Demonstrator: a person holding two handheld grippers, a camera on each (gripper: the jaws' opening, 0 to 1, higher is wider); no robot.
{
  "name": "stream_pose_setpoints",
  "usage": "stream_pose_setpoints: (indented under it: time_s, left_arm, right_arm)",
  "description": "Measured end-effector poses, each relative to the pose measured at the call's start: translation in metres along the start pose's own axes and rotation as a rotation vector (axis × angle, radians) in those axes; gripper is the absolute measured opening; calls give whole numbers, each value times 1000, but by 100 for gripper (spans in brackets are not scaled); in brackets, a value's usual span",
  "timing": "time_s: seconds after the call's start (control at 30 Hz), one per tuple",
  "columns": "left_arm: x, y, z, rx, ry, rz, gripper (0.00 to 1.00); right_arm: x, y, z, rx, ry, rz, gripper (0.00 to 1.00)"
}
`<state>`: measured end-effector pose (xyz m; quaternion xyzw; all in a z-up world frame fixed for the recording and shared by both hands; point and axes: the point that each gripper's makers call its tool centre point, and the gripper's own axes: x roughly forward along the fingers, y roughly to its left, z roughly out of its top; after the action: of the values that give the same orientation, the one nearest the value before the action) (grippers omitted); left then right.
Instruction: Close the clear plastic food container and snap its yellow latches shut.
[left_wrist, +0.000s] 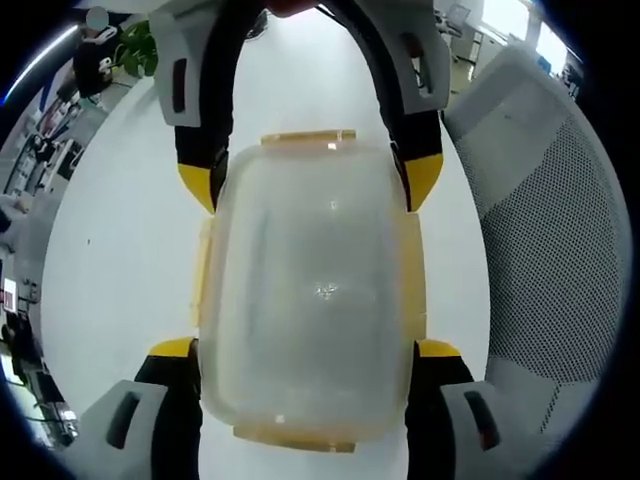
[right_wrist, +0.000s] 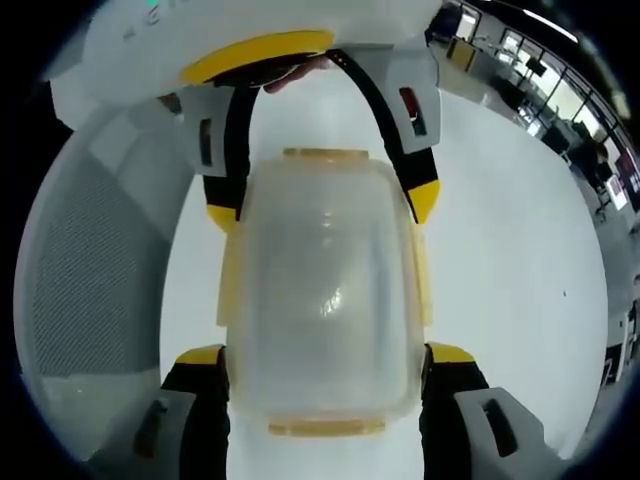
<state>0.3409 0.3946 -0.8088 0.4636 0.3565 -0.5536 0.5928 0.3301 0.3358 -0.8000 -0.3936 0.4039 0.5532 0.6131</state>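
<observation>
in my left gripper view the clear plastic food container (left_wrist: 310, 300) sits on the white table (left_wrist: 120, 260), lid on, lying lengthways straight ahead of me. my left gripper (left_wrist: 305, 350) straddles its near end, one yellow-tipped jaw at each long side, touching or just beside the walls; i cannot tell whether i am actually squeezing it. my right gripper (left_wrist: 312, 180) comes in from the top of this view and brackets the far end the same way, so the box lies between the two tools. the yellow latches (left_wrist: 308, 137) show as pale amber strips at both short ends and along the long edges; i cannot tell if they are snapped down. a grey mesh chair (left_wrist: 540, 220) stands beside the table.

in my right gripper view the same container (right_wrist: 325, 300) fills the space between my right gripper (right_wrist: 325, 355) jaws, with the left gripper (right_wrist: 322, 195) opposite.
</observation>
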Motion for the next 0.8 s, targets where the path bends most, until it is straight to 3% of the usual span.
stream_pose_setpoints:
  time_s: [0.8]
  left_arm:
    - [-9, 1, -27, -11, -20, -11, 86]
  right_arm:
    - [12, -1, 27, 5, 21, -7, 79]
